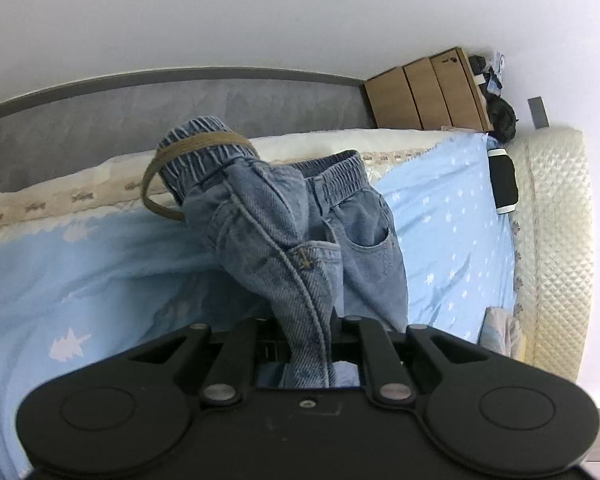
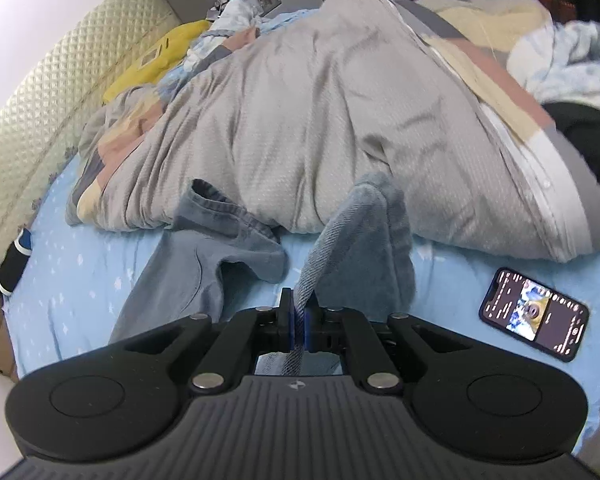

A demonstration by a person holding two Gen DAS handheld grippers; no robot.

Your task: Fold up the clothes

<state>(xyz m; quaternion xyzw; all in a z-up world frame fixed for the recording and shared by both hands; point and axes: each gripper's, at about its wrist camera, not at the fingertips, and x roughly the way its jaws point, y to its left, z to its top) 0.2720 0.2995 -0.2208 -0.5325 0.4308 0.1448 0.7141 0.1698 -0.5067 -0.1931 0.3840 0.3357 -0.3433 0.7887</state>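
Note:
A pair of blue denim jeans (image 1: 284, 232) with an elastic waistband and a brown belt (image 1: 160, 176) hangs bunched above the blue bedsheet (image 1: 80, 264). My left gripper (image 1: 308, 344) is shut on a side seam of the jeans, the waistband at the far end. In the right wrist view my right gripper (image 2: 299, 320) is shut on a fold of the jeans (image 2: 364, 232), pinched between its blue pads (image 2: 286, 326). A leg of the jeans (image 2: 188, 264) lies spread on the sheet to the left.
A large grey duvet (image 2: 320, 112) is heaped across the bed behind the jeans. A lit phone (image 2: 534, 314) lies on the sheet at right. A yellow pillow (image 2: 160, 56) and a quilted headboard (image 2: 52, 92) are at left. A black-and-white roll (image 1: 502, 180) lies near the headboard.

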